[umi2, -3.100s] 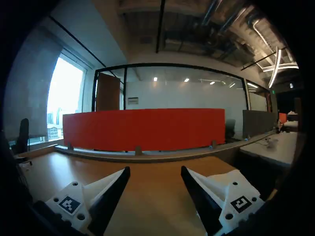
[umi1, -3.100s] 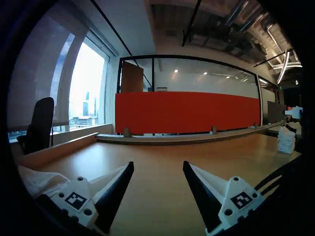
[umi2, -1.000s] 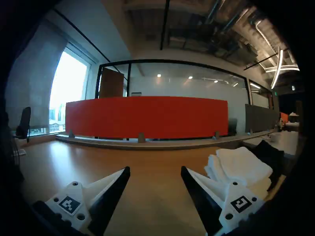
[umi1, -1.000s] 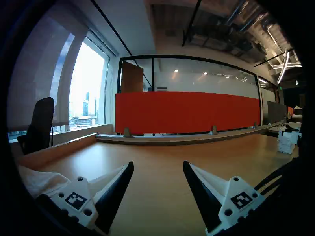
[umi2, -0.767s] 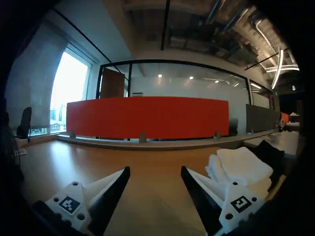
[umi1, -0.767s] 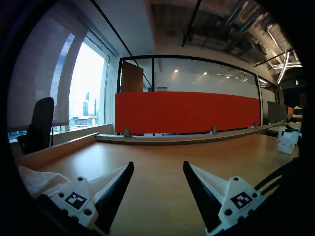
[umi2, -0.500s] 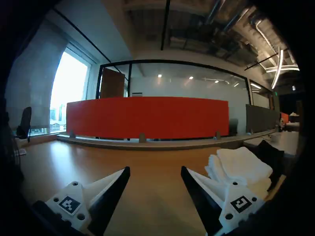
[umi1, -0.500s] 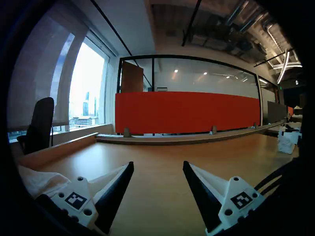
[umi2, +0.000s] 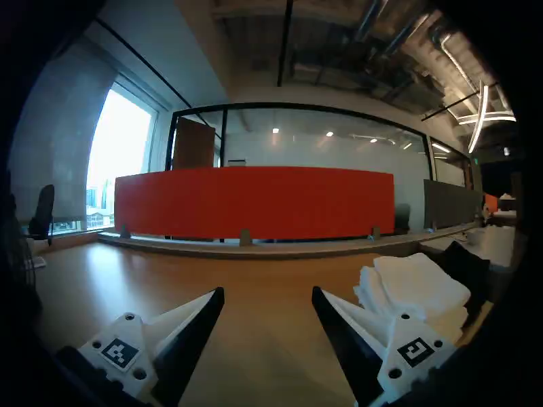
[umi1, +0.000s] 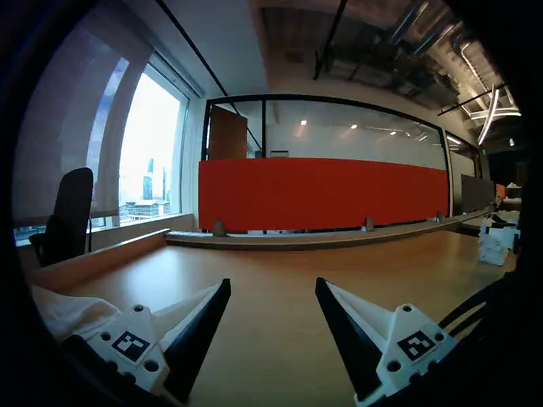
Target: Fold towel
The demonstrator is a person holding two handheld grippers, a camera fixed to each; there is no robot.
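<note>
One towel apparently left to fold
Left gripper (umi1: 272, 281) and right gripper (umi2: 267, 291) gape empty; folded towels (umi2: 415, 288) stacked at the right edge of the desk (umi2: 102, 285), crumpled towel (umi1: 64, 313) at its left.

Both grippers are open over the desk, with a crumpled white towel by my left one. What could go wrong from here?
1. The stack of folded towels sits right beside the right gripper, apparently near the edge of the table; a sideways swing could topple it.
2. The loose towel lies at the margin of the left gripper view, partly behind a finger of the left gripper; a grab from here may miss or catch one layer.
</note>
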